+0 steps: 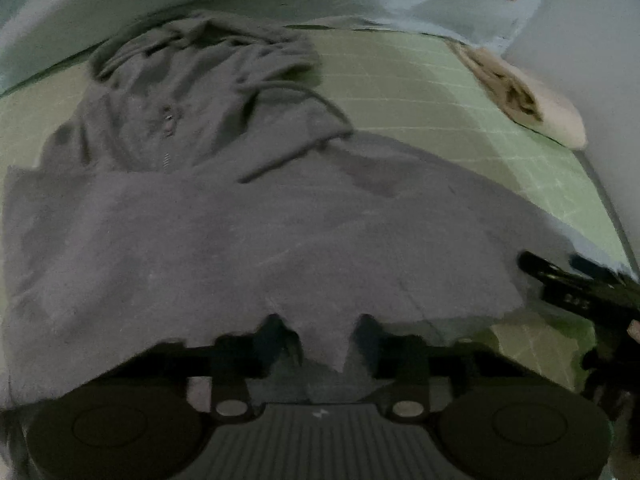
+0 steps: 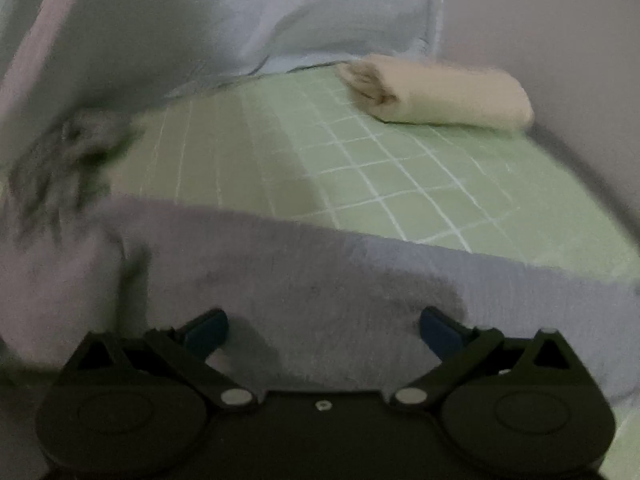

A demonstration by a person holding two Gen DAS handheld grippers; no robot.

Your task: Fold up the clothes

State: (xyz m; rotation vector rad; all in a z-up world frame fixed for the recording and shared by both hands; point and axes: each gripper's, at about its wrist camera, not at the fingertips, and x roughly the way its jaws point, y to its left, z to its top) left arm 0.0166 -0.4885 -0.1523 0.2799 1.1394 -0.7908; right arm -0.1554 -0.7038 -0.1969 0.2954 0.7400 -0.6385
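Note:
A grey hoodie lies spread on a green grid mat, hood and drawstring at the far end. My left gripper sits at the hoodie's near hem with cloth between its fingers; the jaws stand partly apart. My right gripper is open, its blue-padded fingers wide apart over the hoodie's grey fabric. The right gripper also shows at the right edge of the left wrist view.
A folded beige garment lies at the far right of the mat; it also shows in the left wrist view. Pale blue cloth rises behind the mat.

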